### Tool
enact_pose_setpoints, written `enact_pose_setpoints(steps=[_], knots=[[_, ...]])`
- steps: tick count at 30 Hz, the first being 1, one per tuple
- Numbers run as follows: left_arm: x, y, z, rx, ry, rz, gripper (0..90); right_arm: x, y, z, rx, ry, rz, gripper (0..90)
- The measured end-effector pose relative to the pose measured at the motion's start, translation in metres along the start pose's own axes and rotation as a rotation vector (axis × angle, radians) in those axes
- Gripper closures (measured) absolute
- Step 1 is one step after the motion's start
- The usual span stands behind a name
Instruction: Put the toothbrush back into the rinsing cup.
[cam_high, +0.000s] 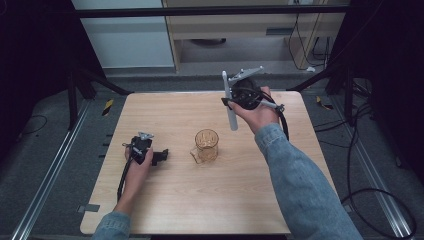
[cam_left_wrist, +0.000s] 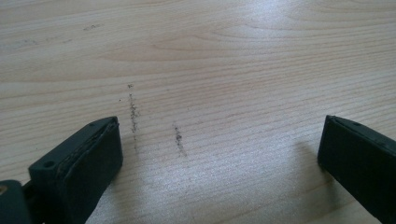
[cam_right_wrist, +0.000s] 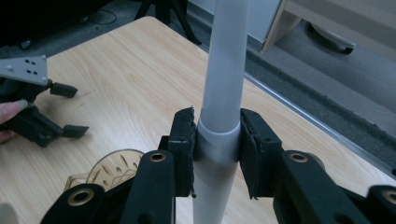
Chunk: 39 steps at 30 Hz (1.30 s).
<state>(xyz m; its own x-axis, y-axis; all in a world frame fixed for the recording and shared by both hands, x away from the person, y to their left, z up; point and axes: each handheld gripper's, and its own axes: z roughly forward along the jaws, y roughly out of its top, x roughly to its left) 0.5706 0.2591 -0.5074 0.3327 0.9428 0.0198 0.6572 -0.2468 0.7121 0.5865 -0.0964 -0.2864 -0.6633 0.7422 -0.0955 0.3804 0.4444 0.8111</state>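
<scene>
Right gripper (cam_right_wrist: 217, 149) is clamped on a white tube (cam_right_wrist: 224, 79) above the amber glass cup (cam_high: 206, 145), left gripper (cam_high: 161, 156) sits spread open on the table (cam_high: 200, 200).

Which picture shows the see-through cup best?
The high view: the whole cup stands on the table, between both hands. The right gripper view catches just its rim behind the jaws.
</scene>
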Motion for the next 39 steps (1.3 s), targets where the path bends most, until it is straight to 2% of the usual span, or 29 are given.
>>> enact_pose_setpoints(steps=[13,29,39], knots=[[0.000,0.000,0.000,0.000,0.000,0.000,0.0,0.010,0.018,0.000,-0.018,0.008,-0.031,68.0],[0.000,0.000,0.000,0.000,0.001,-0.002,0.0,0.023,0.027,0.002,-0.023,0.026,-0.053,68.0],[0.000,0.000,0.001,-0.005,-0.002,-0.004,0.0,0.033,0.029,0.007,-0.020,0.061,-0.063,68.0]])
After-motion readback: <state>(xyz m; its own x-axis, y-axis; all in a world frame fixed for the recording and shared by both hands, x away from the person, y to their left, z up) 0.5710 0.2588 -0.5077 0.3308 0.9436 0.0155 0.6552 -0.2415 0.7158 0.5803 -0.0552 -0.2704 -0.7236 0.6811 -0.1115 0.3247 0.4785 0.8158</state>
